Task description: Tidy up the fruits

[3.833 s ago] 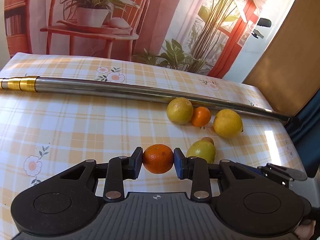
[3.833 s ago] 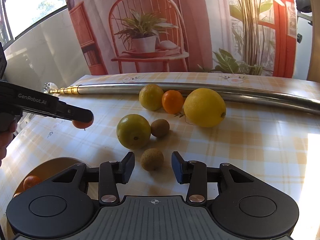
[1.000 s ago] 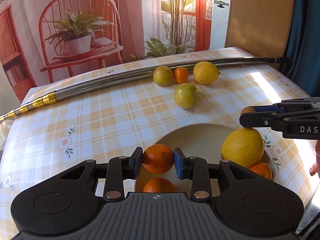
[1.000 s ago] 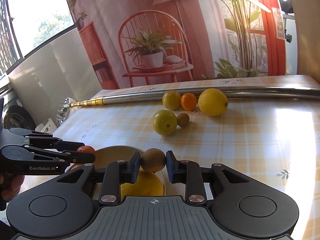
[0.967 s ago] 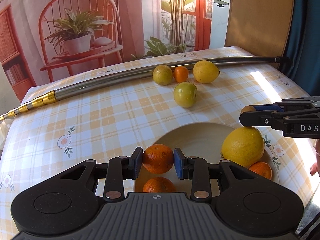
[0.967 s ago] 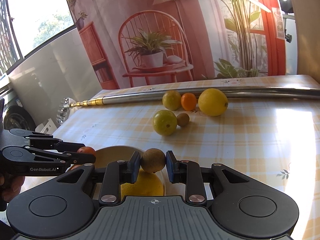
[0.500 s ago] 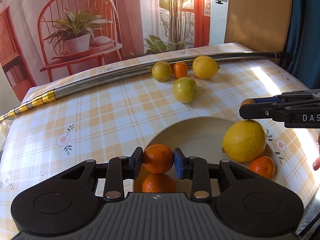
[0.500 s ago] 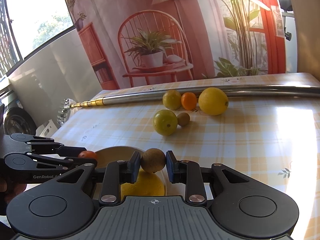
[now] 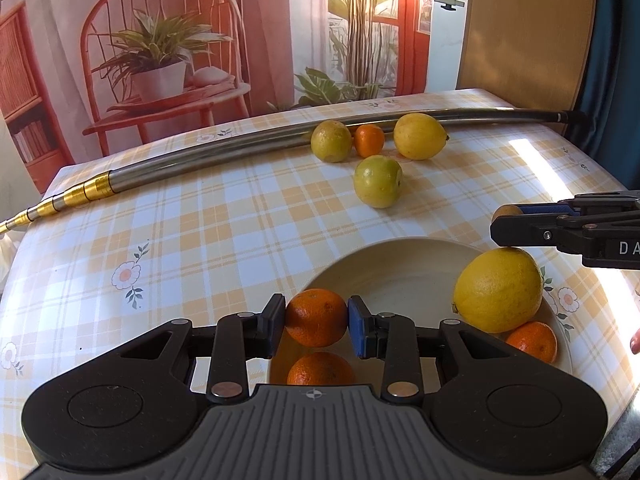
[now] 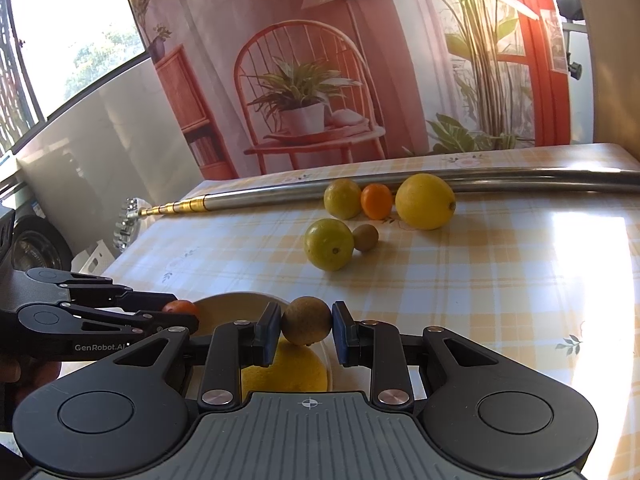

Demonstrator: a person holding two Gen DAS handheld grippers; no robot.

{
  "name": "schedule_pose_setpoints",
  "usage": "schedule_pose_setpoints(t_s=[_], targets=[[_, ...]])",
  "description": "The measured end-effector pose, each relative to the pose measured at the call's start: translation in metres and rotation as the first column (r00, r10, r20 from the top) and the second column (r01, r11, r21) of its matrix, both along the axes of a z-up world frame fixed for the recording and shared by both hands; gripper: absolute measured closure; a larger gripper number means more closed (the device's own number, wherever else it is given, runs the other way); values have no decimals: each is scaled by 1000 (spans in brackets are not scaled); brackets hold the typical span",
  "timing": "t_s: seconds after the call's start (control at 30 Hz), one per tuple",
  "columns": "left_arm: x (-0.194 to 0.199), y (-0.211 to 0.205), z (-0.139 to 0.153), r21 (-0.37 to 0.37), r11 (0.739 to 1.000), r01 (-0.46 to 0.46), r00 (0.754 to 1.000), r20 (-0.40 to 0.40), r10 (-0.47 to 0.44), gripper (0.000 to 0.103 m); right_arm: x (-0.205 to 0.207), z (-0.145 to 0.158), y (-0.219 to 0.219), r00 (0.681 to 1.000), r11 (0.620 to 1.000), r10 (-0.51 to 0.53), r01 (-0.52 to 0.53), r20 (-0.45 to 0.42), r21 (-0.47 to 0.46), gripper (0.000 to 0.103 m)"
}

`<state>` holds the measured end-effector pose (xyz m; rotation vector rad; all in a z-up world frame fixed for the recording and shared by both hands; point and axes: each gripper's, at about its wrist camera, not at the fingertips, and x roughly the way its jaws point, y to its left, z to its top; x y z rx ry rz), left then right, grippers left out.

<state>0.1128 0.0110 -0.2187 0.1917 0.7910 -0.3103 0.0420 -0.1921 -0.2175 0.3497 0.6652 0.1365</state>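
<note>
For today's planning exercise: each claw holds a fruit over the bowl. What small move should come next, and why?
Probably open the left claw to drop its orange into the bowl: it hangs just above another orange there. The right claw could likewise release its brown fruit, poised over the large lemon.

Left gripper level, pads clamped tight, right gripper alongside — likewise closed, both held forward
</note>
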Motion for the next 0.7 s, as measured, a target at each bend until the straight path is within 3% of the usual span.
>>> schedule_pose_setpoints(t_s=[0.27, 0.47, 0.7], targets=[[-4, -3, -1, 21, 1000, 8, 1000, 14, -8, 62, 0, -1, 0, 1000, 1000, -1, 1, -1, 2, 78], [-4, 2, -4, -2, 1000, -27, 1000, -15, 27, 52, 1, -2, -1, 1000, 1000, -2, 2, -5, 4, 78], [-4, 4, -5, -13, 999, -43, 999, -14, 43, 50, 20, -8, 4, 998, 1000, 29, -30, -54, -7, 78]])
